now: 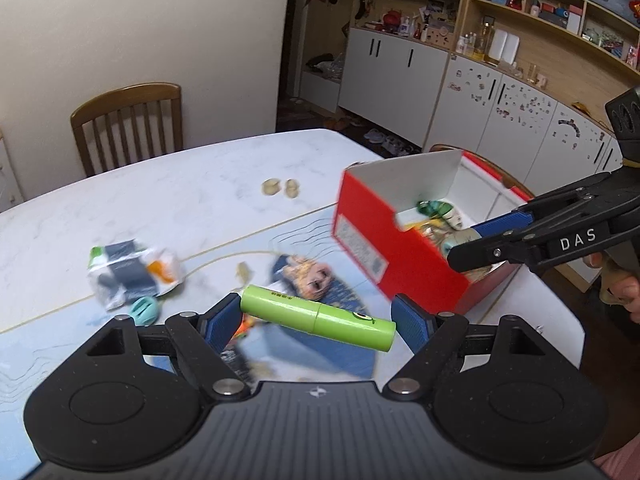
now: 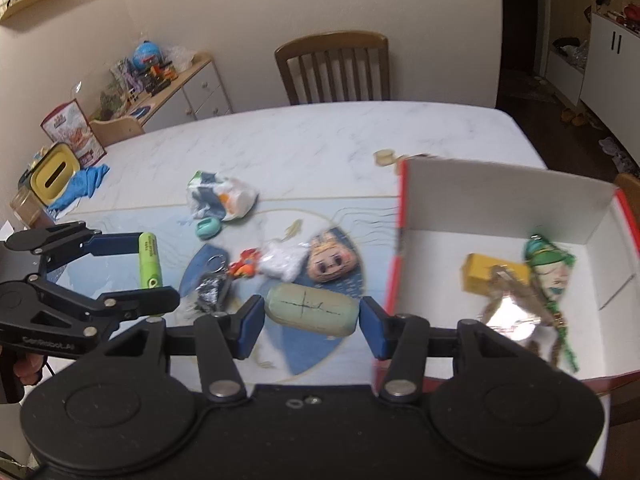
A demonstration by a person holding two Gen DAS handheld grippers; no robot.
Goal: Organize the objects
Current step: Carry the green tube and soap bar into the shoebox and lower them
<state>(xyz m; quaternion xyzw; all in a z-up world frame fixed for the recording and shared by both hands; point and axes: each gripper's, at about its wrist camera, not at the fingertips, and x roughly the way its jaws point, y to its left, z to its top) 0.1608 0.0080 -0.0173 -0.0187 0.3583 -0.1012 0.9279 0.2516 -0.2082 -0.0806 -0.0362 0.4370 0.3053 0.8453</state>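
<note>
Two grippers, each carrying an object, work above a cluttered table.
Left gripper grasps a green tube at lower centre; right gripper clasps a pale block beside the red box, which fills the frame's right side and holds trinkets.

One red box, one green tube, one pale oblong block, two claws, one chair.
</note>
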